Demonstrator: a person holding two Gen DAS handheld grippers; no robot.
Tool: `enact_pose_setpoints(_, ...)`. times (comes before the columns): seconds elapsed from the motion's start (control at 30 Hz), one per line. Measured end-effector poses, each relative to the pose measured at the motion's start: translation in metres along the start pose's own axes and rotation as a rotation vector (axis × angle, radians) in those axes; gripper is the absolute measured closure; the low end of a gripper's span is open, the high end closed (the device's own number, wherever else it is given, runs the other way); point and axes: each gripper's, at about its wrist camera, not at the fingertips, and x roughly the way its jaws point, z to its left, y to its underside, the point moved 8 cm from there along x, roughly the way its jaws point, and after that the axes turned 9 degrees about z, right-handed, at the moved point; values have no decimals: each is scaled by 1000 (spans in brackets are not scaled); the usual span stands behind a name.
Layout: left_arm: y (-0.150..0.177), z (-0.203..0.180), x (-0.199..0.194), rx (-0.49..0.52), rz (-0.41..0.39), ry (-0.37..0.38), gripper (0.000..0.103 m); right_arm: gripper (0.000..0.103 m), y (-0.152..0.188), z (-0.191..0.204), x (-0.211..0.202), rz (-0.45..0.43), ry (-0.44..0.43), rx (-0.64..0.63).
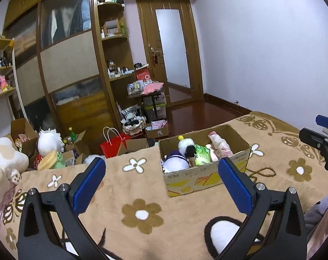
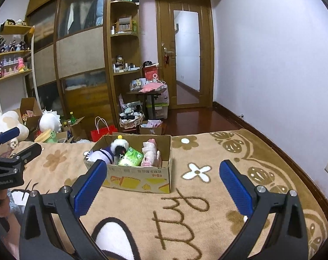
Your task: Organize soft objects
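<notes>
Where the tan flowered blanket [image 1: 142, 186] covers the bed, a cardboard box [image 1: 207, 173] sits open-topped, printed with yellow shapes on its front. Packed inside are a white-and-navy plush [image 1: 177, 162], a black-and-white fuzzy toy [image 1: 186, 147] with a yellow bobble, a green packet [image 1: 201, 155] and a pink wrapped bundle [image 1: 220, 145], all touching one another. A cream plush [image 1: 3, 164] lies at the bed's left edge, well apart from the box. The left gripper [image 1: 161, 184] hovers above the blanket near the box, its blue-padded fingers [image 1: 89, 186] spread wide and holding nothing. The right gripper [image 2: 164, 186] hovers likewise, fingers [image 2: 236, 187] wide and bare, with the box just ahead toward its left finger.
</notes>
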Motion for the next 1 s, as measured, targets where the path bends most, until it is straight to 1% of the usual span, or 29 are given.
enact_pose_setpoints(0.47,1,1,8,-1,22,7,1,0,1,5,4,6,-6,-10)
enact_pose_setpoints(0.6,3,1,10,3,23,26,1,0,1,5,4,7,-6,-11)
enact_pose_setpoints(1.0,6,8,10,-12,20,16,1,0,0,5,4,8,-7,-15)
